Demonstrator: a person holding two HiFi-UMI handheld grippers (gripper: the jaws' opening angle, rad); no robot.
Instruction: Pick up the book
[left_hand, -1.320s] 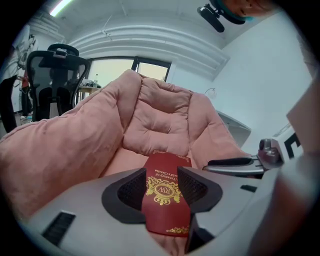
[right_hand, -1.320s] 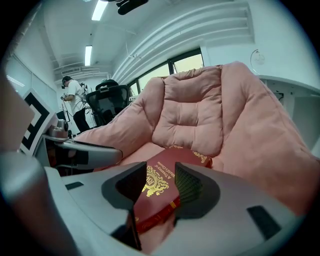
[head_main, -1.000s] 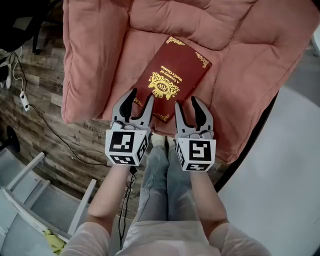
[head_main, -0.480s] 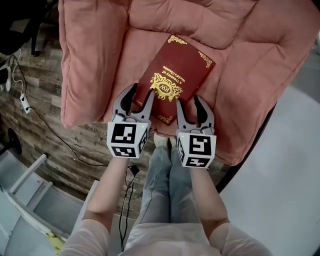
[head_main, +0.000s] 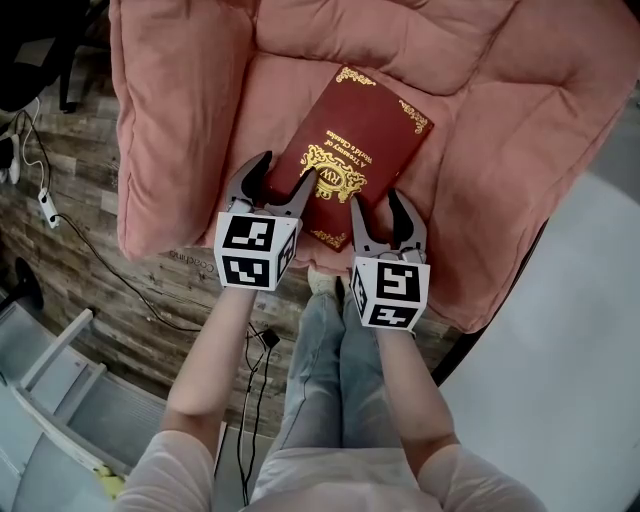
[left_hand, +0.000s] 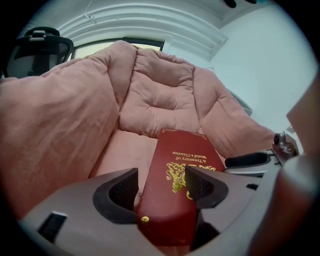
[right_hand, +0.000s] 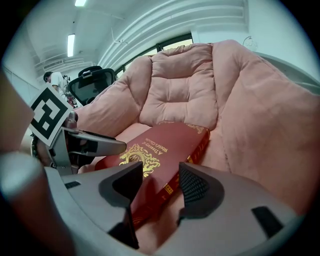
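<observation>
- Fingers (left_hand: 201, 186) of the left gripper (left_hand: 161, 186) stand apart and have just been opening. The near left corner of the book (left_hand: 182, 155) lies between them, and neither pad presses on it.
- One left finger hangs over the gold emblem. The other sits just beside the book's side edge, over the cushion (left_hand: 75, 115).
- On the right gripper (right_hand: 160, 186) the fingers are likewise apart and have just been opening. The book's near right edge runs between them, and no grip is made.
- Location: the dark red hardback lies cover up on the seat of the pink cushion. Its near end points toward the person and its far end is close to the back padding.
- Assessment: this is the approach stage, and the book is not yet lifted.
- Recommendation: advance both grippers further along the side edges, so that more than the corners is taken.
- Recommendation: roll each gripper so one finger presses into the soft padding under the board and the other bears on the cover.
- Recommendation: close both together and lift level. A hold on the near end alone would likely let the far end sag.
- Surroundings: the wooden floor (head_main: 100, 210) lies beyond the cushion's front edge, so a slip toward the person risks a drop.
</observation>
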